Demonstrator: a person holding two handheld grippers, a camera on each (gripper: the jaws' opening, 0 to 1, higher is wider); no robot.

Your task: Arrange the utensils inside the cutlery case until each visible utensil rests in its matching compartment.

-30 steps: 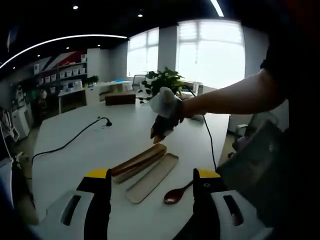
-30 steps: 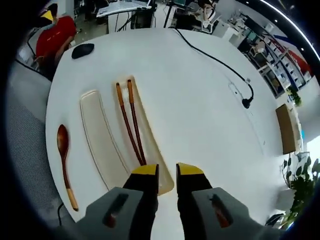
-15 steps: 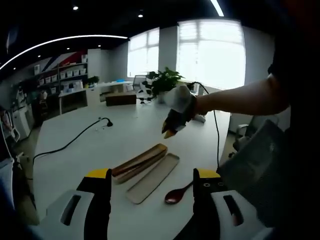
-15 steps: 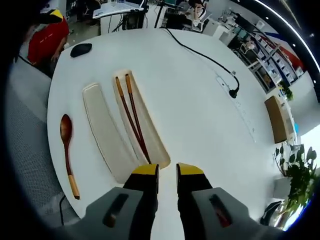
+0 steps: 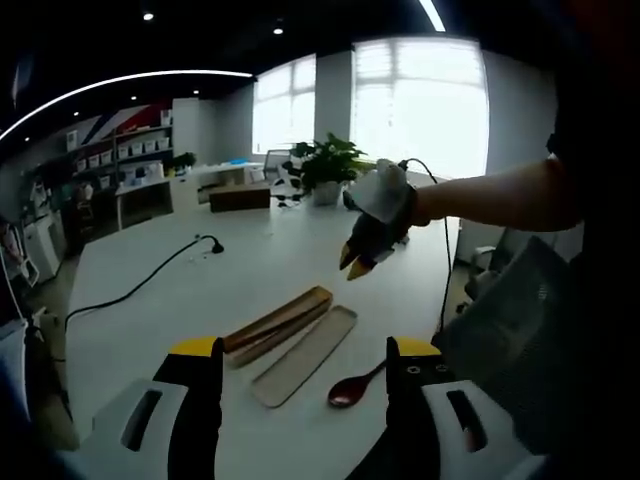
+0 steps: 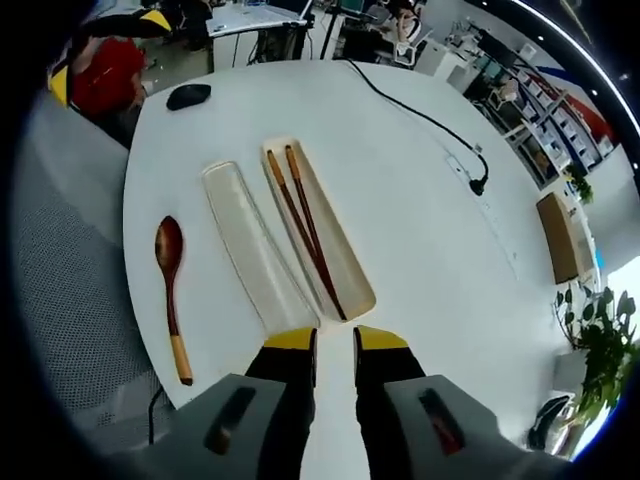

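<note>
A long beige cutlery case tray (image 6: 345,270) lies on the white table (image 6: 420,210) with two brown chopsticks (image 6: 303,223) inside it. Beside it lies a second flat beige tray (image 6: 255,250), empty. A brown wooden spoon (image 6: 170,290) rests on the table outside both trays. In the left gripper view the case (image 5: 280,320), the empty tray (image 5: 305,355) and the spoon (image 5: 352,389) lie just ahead of my open left gripper (image 5: 305,350). My right gripper (image 6: 335,342) hovers above the near end of the trays, shut and holding nothing; it appears as the raised right gripper (image 5: 358,262) on a person's arm.
A black mouse (image 6: 188,96) sits at the table's far edge. A black cable (image 6: 420,115) runs across the table to a socket. A grey mesh chair (image 6: 70,260) stands by the spoon's side. A potted plant (image 5: 325,165) stands at the table's far end.
My right gripper has lifted and drawn back from the case, moving right in the left gripper view. The trays, chopsticks and spoon lie as before. The left gripper has held still.
</note>
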